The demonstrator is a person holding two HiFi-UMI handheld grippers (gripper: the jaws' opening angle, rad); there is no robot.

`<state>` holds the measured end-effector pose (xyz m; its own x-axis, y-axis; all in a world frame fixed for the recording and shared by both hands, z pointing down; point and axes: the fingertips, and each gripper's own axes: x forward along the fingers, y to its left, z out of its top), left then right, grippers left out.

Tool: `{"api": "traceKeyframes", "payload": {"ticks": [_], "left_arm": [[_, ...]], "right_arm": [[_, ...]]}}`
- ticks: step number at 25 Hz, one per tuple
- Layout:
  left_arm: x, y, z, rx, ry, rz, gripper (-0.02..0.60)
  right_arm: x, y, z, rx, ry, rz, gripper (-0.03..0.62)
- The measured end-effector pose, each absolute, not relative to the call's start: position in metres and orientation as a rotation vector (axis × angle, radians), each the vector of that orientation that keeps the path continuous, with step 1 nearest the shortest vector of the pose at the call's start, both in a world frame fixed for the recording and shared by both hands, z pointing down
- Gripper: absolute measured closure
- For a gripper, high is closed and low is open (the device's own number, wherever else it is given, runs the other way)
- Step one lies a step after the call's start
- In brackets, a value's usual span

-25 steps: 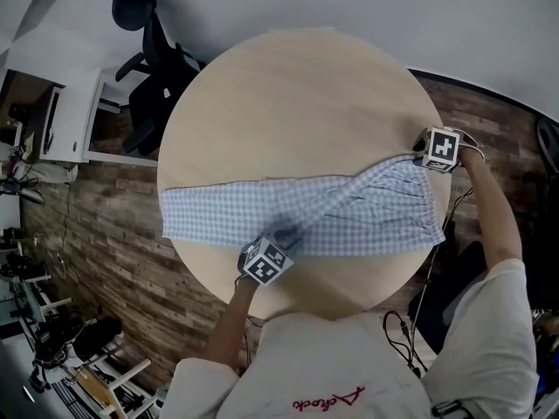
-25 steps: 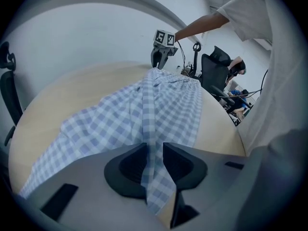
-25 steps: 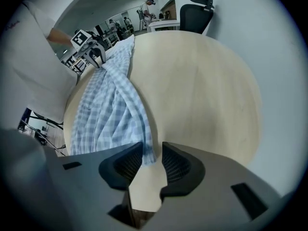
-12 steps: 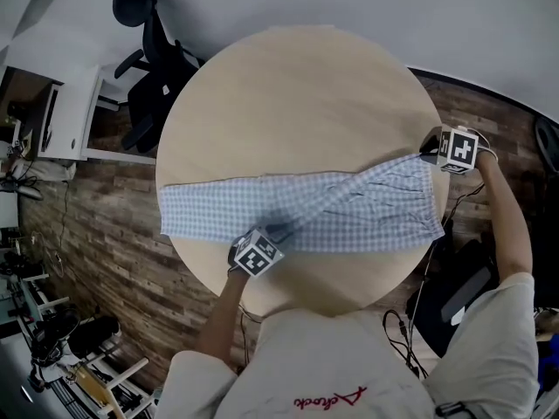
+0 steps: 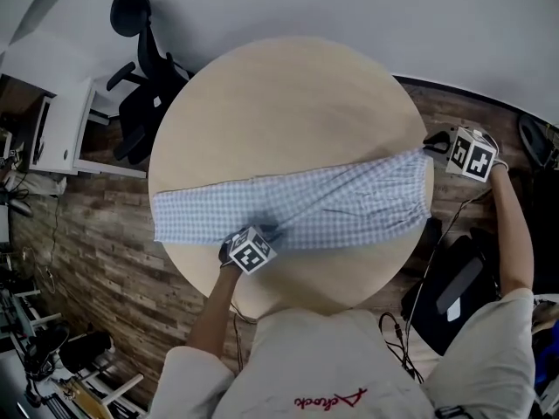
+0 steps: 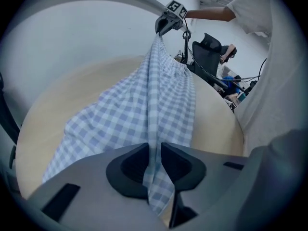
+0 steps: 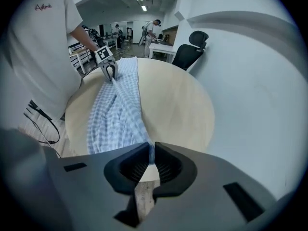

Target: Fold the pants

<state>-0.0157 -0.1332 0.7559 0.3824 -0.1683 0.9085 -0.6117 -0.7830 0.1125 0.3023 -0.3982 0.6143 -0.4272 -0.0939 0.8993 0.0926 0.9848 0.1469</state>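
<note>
Blue-and-white checked pants (image 5: pixel 323 208) stretch left to right across the round wooden table (image 5: pixel 288 103). My left gripper (image 5: pixel 265 232) is near the table's front edge, shut on a fold of the pants about midway along them. In the left gripper view the cloth (image 6: pixel 139 100) runs from its shut jaws (image 6: pixel 154 154) up to the right gripper (image 6: pixel 167 25). My right gripper (image 5: pixel 430 144), at the table's right rim, has just been closing and is shut on the waist corner, held up off the table. In the right gripper view the cloth (image 7: pixel 115 105) runs taut from its jaws (image 7: pixel 151 154) to the left gripper (image 7: pixel 109 70).
A black office chair (image 5: pixel 144 68) and a white desk (image 5: pixel 52 120) stand beyond the table's far left. A dark bag (image 5: pixel 450 286) and cables lie on the wood-look floor at the right. A white wall runs behind the table.
My right gripper has closed on the waist corner and lifted it up and to the right, off the table, pulling the cloth taut. The left gripper has barely moved.
</note>
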Motion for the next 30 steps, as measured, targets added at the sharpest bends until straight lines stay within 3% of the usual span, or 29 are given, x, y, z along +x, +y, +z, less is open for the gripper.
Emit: {"api": "traceKeyframes", "payload": {"ticks": [5, 15, 21, 30], "left_arm": [[-0.025, -0.138, 0.746, 2.256, -0.739, 1.371, 0.526], [-0.05, -0.174, 0.682, 2.397, -0.986, 1.264, 0.538], [-0.029, -0.119, 0.71, 2.414, -0.788, 1.428, 0.537], [-0.035, -0.11, 0.696, 2.421, -0.831, 1.397, 0.538]], "right_arm": [[0.314, -0.387, 0.608, 0.077, -1.992, -0.246, 0.537], [0.319, -0.398, 0.586, 0.306, -1.981, -0.499, 0.537], [0.344, -0.333, 0.648, 0.214, -1.897, -0.477, 0.537], [0.378, -0.277, 0.682, 0.164, -1.835, -0.493, 0.537]]}}
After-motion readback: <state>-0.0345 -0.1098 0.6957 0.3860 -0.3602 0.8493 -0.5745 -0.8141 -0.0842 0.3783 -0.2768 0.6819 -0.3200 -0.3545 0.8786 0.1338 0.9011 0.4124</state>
